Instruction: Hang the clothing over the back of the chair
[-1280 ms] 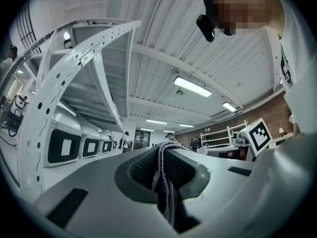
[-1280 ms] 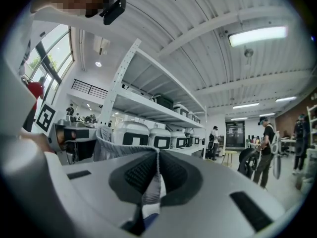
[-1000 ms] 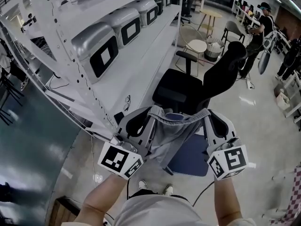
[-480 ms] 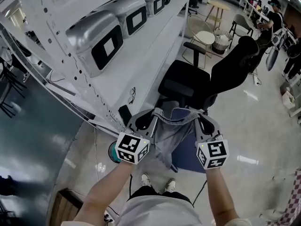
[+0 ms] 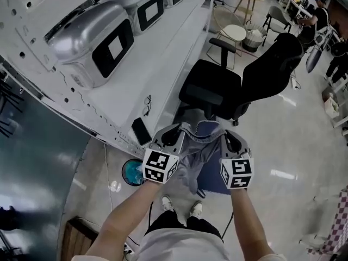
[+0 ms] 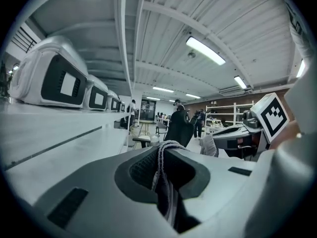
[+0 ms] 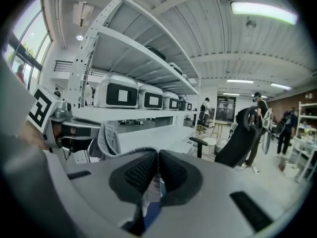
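A grey garment [image 5: 193,151] with an elastic waistband hangs stretched between my two grippers. My left gripper [image 5: 176,133] is shut on one end of the waistband [image 6: 163,150]. My right gripper [image 5: 224,136] is shut on the other end, with grey and blue cloth [image 7: 154,190] pinched between its pads. The black office chair [image 5: 239,86] stands just beyond the garment, its seat [image 5: 209,88] toward the bench and its tall back [image 5: 274,64] to the right. In the right gripper view the chair back [image 7: 240,138] stands ahead to the right, and the left gripper's marker cube [image 7: 42,108] shows at the left.
A long white bench [image 5: 141,75] with grey machines [image 5: 89,39] runs along the left; a phone [image 5: 140,130] and glasses [image 5: 147,105] lie on it. A teal round thing [image 5: 132,172] sits on the floor. A small round table [image 5: 235,34] and people [image 5: 315,15] are at the back.
Both grippers have come down and closer together with the garment held between them. The garment now hangs lower, in front of the chair's seat.
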`<state>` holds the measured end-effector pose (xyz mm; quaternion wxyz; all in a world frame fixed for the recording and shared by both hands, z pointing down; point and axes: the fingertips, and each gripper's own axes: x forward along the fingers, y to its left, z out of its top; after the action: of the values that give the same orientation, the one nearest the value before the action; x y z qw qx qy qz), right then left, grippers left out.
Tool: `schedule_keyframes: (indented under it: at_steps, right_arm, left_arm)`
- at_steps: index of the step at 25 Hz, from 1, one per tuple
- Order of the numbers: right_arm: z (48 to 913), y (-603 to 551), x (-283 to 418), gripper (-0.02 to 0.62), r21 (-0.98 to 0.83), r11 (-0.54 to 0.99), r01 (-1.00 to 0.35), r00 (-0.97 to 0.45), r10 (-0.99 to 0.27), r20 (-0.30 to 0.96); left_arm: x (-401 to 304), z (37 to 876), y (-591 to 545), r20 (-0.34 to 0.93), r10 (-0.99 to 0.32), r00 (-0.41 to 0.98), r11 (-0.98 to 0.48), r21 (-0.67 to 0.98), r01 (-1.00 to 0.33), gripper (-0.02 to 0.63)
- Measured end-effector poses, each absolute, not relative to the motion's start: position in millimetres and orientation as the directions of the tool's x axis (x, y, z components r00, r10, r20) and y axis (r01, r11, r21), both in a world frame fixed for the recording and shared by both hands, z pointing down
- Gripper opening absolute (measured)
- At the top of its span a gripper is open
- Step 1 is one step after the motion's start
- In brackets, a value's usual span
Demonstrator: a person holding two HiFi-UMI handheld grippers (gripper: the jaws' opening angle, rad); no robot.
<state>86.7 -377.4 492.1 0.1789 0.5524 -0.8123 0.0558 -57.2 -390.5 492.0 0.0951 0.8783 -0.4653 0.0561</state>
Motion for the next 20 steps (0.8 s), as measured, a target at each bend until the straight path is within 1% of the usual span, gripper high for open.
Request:
schedule_keyframes:
  at_steps: [12,20]
  right_arm:
    - [560.8,-393.8,85.0,0.029,0.095,0.401,-0.911,-0.321,-0.835,0.447]
    - [604.0,-408.2,74.8,0.029,0.114,0.434,-0.893,-0.322,-0.798,0.510]
  left_arm:
    - [-51.2,557.6,-407.7,0.293,-0.775,0.560,-0.533,0.172,-0.828,0.037]
    - [-46.2,588.8,-424.1,0.312,-0.758,0.573,-0.534,0.209,-0.819,0.037]
